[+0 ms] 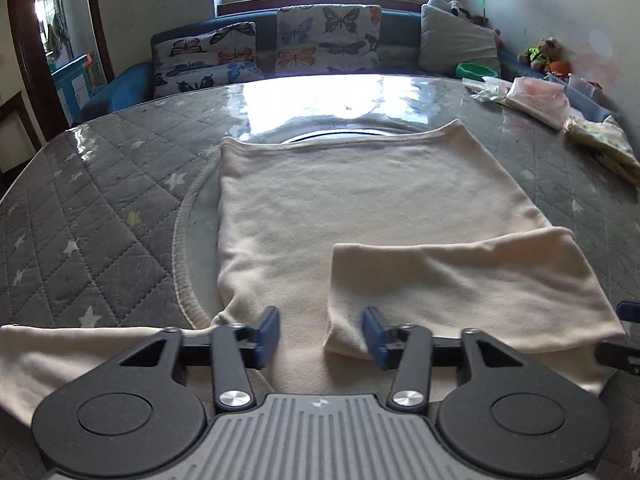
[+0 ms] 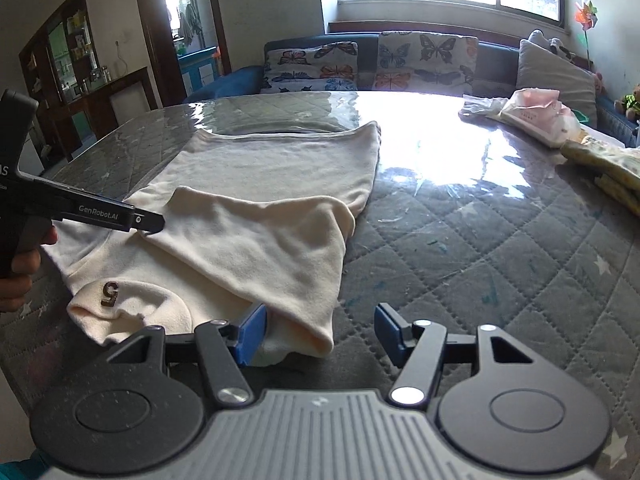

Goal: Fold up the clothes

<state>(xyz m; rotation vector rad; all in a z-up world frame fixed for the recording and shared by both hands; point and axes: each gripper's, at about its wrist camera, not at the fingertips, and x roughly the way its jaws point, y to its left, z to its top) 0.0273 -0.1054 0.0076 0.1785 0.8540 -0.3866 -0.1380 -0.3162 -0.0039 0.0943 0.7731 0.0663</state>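
Note:
A cream shirt [image 1: 340, 200] lies flat on the quilted grey table cover [image 1: 100, 220]. Its right sleeve [image 1: 460, 292] is folded over the body. The other sleeve [image 1: 60, 356] stretches out to the lower left. My left gripper [image 1: 322, 334] is open just above the shirt, its right pad near the folded sleeve's end. In the right wrist view the shirt [image 2: 260, 220] shows a brown "5" mark [image 2: 109, 293] near the collar. My right gripper [image 2: 322, 334] is open at the shirt's near edge, its left pad beside the cloth. The left gripper's black body [image 2: 80, 208] shows at the left.
Folded yellow-green cloth [image 2: 612, 168] and a pink-white bag [image 2: 536, 114] lie at the table's right side. A sofa with butterfly cushions [image 1: 328, 38] stands behind the table. Shiny plastic covers the table top [image 2: 440, 152].

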